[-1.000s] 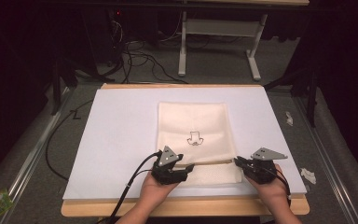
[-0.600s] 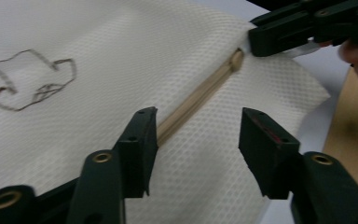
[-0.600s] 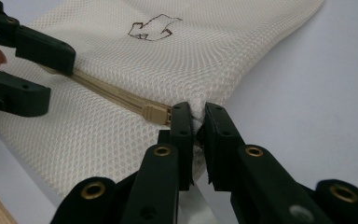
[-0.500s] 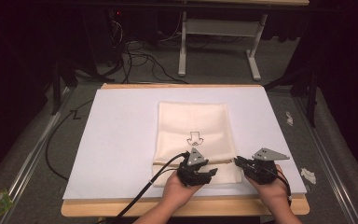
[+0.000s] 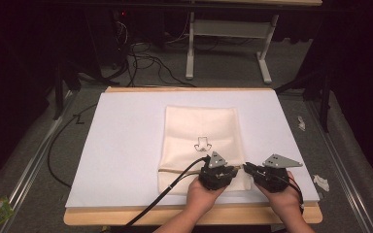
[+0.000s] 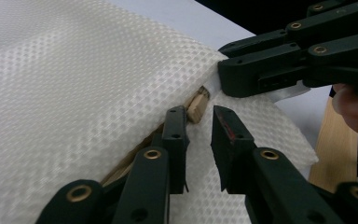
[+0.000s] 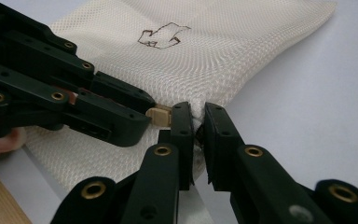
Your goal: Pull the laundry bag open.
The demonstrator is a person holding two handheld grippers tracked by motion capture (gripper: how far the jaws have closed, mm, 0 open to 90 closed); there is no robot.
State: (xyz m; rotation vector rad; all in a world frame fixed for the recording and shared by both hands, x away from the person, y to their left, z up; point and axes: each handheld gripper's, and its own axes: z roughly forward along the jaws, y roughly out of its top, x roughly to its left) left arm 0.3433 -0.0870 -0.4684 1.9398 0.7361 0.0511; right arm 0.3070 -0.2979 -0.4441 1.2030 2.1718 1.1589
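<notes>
Mesh bag (image 5: pixel 201 141) | zipper pull (image 6: pixel 196 106) half-hidden | right gripper (image 7: pixel 196 122) pinching corner

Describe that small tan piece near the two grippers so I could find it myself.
Start at the cream mesh bag on the white table sheet. Follow its zipper line to the near right corner, between the two grippers. There sits the zipper pull, solid tan plastic, unlike the woven mesh.

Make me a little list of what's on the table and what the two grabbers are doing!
surface: white board on a wooden table
item: cream mesh bag with a small drawing
zipper pull: tan, at the bag's near right corner
left gripper: jaws open around the zipper pull
right gripper: pinching the bag's corner fabric
</notes>
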